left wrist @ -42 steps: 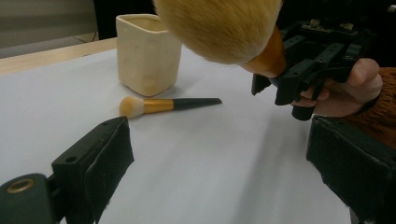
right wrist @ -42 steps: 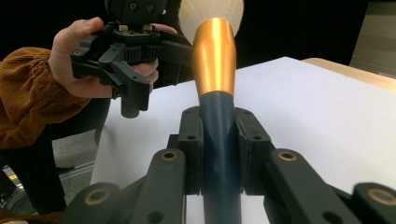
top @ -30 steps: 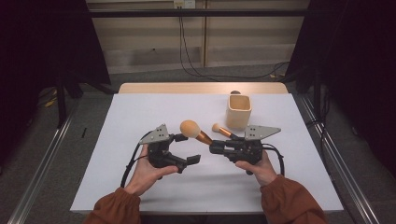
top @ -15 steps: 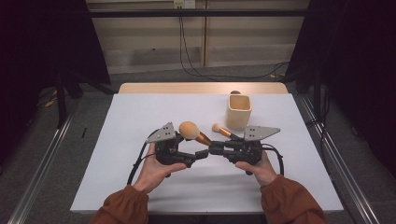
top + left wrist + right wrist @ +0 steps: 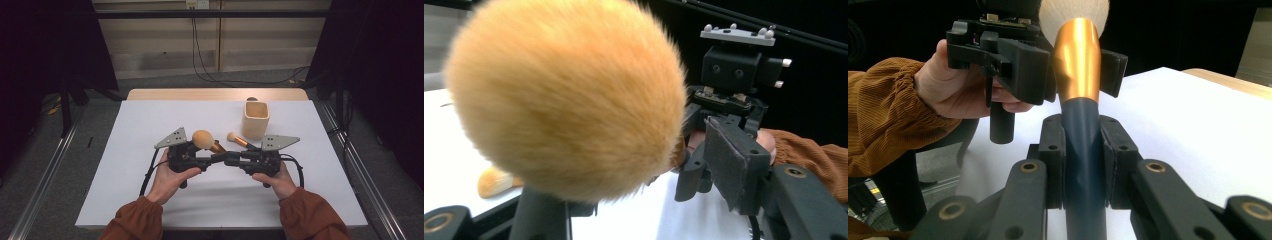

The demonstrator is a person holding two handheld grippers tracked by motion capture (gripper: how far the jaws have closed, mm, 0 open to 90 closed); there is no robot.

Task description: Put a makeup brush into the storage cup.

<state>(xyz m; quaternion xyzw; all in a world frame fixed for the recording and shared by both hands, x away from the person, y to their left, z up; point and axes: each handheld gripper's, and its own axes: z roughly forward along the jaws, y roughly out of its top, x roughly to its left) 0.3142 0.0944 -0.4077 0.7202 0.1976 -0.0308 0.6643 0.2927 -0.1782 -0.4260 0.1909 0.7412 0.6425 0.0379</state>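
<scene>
The right gripper (image 5: 1083, 195) is clamping the big brush (image 5: 1078, 75) by its dark handle; the long axis is pointing at nine o'clock — toward the left gripper (image 5: 202, 160). Its jaws are standing wide open around the golden ferrule, not gripping.

A cream cup (image 5: 256, 119) stands upright on the white desk (image 5: 150, 120), toward two o'clock. A small brush (image 5: 236, 140) lies on the desk just beside the cup, at its seven o'clock. Cables (image 5: 205, 65) trail across the grey floor (image 5: 165, 82) at twelve o'clock.

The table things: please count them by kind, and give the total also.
Makeup brushes: 2 (large brush, small brush)
Beige cups: 1 (cup)
Hand-held grippers: 2 (left gripper, right gripper)
Total: 5
</scene>
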